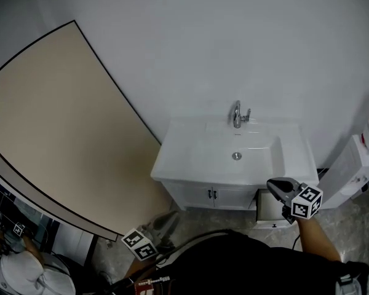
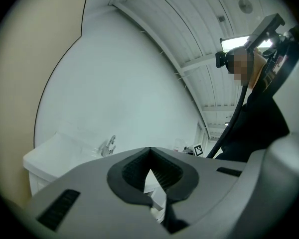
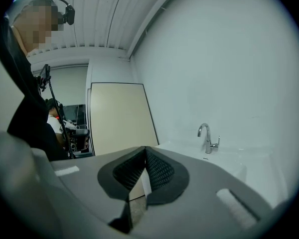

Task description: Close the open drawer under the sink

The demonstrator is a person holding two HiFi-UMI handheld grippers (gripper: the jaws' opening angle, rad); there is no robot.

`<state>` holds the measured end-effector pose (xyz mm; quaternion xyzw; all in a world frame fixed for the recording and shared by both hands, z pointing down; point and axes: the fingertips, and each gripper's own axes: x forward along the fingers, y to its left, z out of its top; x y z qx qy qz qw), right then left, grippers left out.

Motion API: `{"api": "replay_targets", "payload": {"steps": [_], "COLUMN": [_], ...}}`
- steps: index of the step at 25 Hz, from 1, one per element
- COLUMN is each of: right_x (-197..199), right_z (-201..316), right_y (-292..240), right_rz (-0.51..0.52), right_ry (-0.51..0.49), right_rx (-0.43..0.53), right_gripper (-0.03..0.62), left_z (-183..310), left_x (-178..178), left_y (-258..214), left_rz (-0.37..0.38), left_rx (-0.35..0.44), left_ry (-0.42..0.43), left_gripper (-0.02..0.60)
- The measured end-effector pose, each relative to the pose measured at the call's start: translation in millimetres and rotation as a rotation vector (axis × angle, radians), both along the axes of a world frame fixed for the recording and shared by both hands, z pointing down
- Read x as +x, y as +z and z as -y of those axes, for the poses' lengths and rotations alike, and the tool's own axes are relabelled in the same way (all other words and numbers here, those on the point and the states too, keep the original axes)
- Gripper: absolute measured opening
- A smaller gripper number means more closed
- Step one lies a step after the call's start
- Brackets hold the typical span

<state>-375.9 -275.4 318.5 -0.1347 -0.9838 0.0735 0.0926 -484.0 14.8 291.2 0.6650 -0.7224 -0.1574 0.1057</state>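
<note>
Here, one white sink point(image 1: 190, 158) stands against the wall, with one chrome faucet point(image 1: 238, 114) at twelve o'clock of its basin and one drain point(image 1: 237, 156) in the middle. Under it are two cabinet doors point(image 1: 210, 195), each with a dark handle. There is one open drawer point(image 1: 269, 208). It sits under the sink's right end, at about five o'clock from the drain, pulled out toward the person with its white front point(image 1: 273, 225) nearest the camera.

Two grippers show in the head view. The right gripper point(image 1: 277, 185) hangs at the drawer's two o'clock corner, its marker cube point(image 1: 307, 202) just behind it. Whether it touches the drawer cannot be told. In the right gripper view its jaws point(image 3: 145, 149) are together, with nothing between them. The left gripper point(image 1: 166, 224) is low at seven o'clock of the sink, well apart from the drawer, and its marker cube point(image 1: 139, 244) is toward the person. In the left gripper view its jaws point(image 2: 149, 150) also meet at the tips and are empty.

One large beige panel point(image 1: 61, 128) leans at nine o'clock of the sink. One white unit point(image 1: 355, 168) stands at three o'clock. A second person point(image 1: 15, 269) is at the bottom left corner.
</note>
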Motion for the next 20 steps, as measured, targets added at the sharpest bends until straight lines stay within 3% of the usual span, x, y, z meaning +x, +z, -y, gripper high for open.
{"api": "replay_targets", "payload": {"steps": [9, 13, 20], "right_x": [-48.1, -83.4, -151.0], "right_z": [25.6, 19.6, 5.2], "right_y": [9.5, -3.7, -16.7], "right_rz": [-0.023, -0.007, 0.005], "right_ry": [0.102, 0.165, 0.277], "right_rx": [-0.004, 0.008, 0.03], "right_gripper": [0.002, 0.002, 0.002], "left_z": [36.6, 39.2, 41.6], "left_x": [-79.7, -137.0, -239.5], "left_y": [9.1, 1.2, -13.0], "left_rz": [-0.019, -0.032, 0.007], "left_rx": [0.014, 0.054, 0.077], "left_ry": [0.092, 0.148, 0.247], "left_gripper": [-0.003, -0.003, -0.003]}}
